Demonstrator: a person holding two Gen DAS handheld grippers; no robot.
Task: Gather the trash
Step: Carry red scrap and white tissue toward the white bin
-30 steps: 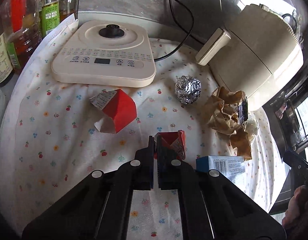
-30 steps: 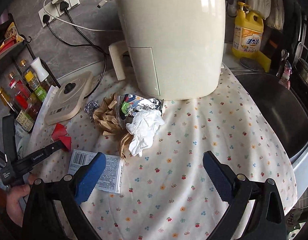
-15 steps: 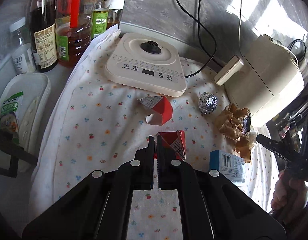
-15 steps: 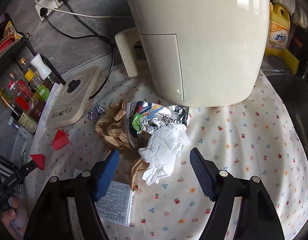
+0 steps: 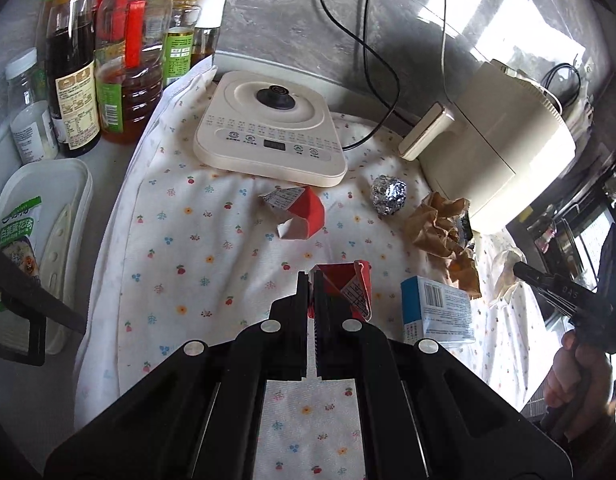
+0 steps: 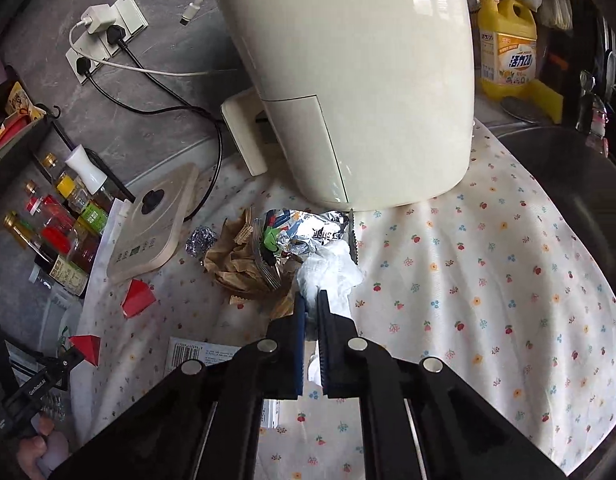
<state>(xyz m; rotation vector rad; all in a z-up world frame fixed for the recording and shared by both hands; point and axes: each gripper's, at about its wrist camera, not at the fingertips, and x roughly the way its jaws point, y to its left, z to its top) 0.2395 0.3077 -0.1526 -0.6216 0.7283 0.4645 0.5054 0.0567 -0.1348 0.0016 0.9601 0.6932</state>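
Observation:
My left gripper (image 5: 312, 280) is shut on a red torn carton piece (image 5: 348, 288), held above the flowered cloth (image 5: 211, 248); it also shows in the right wrist view (image 6: 85, 346). My right gripper (image 6: 312, 300) is shut on a crumpled white tissue (image 6: 328, 272). On the cloth lie another red carton piece (image 5: 301, 216), a foil ball (image 5: 389, 194), crumpled brown paper (image 5: 440, 228), a silver snack wrapper (image 6: 303, 232) and a blue-and-white box (image 5: 436, 312).
A cream air fryer (image 6: 356, 80) stands behind the trash. A flat cream cooker base (image 5: 271, 128) sits at the back, with oil and sauce bottles (image 5: 107, 60) to its left. A white tray (image 5: 35, 216) lies left of the cloth. A sink (image 6: 568, 184) is at right.
My left gripper has lifted and pulled back with the red piece. My right gripper moved down to the white tissue and closed on it.

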